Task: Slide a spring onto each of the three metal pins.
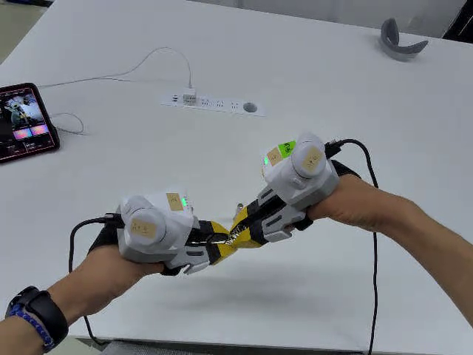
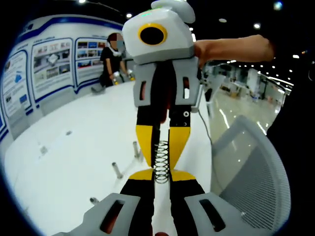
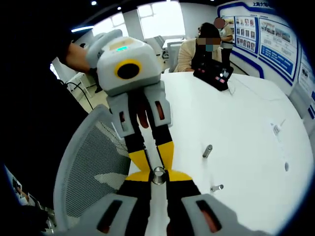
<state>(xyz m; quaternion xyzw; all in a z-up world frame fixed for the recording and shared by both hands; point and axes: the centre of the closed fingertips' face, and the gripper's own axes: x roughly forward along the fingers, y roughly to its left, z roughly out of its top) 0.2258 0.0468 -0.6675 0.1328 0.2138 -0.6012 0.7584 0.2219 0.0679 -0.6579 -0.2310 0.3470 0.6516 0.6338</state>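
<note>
Here the spring (image 2: pixel 161 164) is a slim coil of bright steel wire with evenly spaced turns. It is lifted off the surface and bridged between two grippers that meet tip to tip. Its near end sits between the fingers of the left gripper (image 2: pixel 161 177), which stand narrow and pinch it. The rest of the coil runs up between the fingers of the right gripper (image 1: pixel 245 228), drawn just as narrow around it. In the right gripper view the coil shows end-on, as a small shiny ring lodged between that gripper's tips.

Both pairs of fingers are black bars ending in yellow wedge-shaped pads. The gripper bodies behind them are rounded shells of pale grey moulded plastic, each trailing a black cable.

Just beside the spring, short smooth metal cylinders stand in a loose row on the white matte surface (image 1: pixel 332 111), apart from one another. There is an upright pin (image 2: pixel 136 149), a leaning pin (image 2: pixel 117 170) that looks tilted through the fisheye, and a third pin (image 2: pixel 93 200), too small to tell in detail. None of them carries a coil.

Farther out lies a flat white power strip (image 1: pixel 214 103) with a thin pale cord. A tablet (image 1: pixel 26 122) with a lit screen sits at the left edge. A curved grey plastic piece (image 1: pixel 403 41) rests at the far corner. A grey mesh chair (image 2: pixel 246 162) stands beside the surface, and a dark wristwatch (image 1: pixel 33 307) circles the person's left wrist.
</note>
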